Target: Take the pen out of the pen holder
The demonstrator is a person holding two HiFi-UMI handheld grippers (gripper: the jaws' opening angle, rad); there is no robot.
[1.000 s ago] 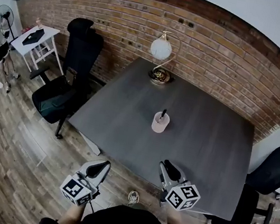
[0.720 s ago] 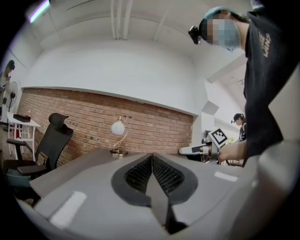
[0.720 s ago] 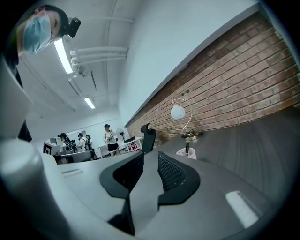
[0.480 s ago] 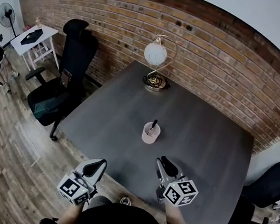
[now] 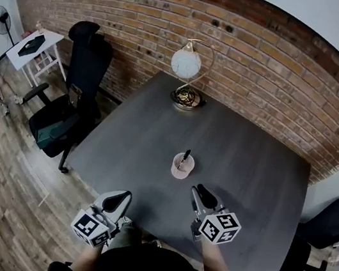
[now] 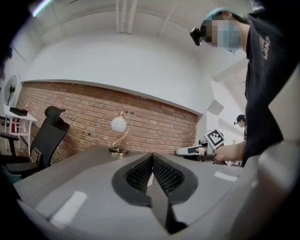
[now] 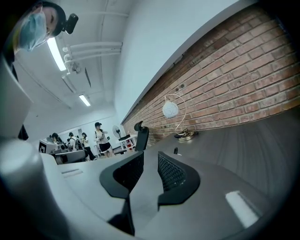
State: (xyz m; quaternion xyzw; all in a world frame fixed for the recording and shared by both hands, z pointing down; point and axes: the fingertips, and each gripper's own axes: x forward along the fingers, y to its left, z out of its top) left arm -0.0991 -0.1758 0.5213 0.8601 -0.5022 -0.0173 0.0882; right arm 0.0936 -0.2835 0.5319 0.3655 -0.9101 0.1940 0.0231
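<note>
Our left claw (image 5: 119,198) is clenched on nothing and our right claw (image 5: 200,195) is released and empty. Ahead of them, closer to the right one, a pale pink cup (image 5: 182,168) holds a dark pen (image 5: 185,156) that leans slightly. The cup stands on a matte grey table (image 5: 251,169), with a black chair (image 5: 78,83) off beyond the left claw, a globe lamp (image 5: 186,63) past the cup and a brick wall (image 5: 279,63) behind.

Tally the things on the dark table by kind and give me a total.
lamp: 1
pen holder: 1
pen, standing in the holder: 1
Total: 3
</note>
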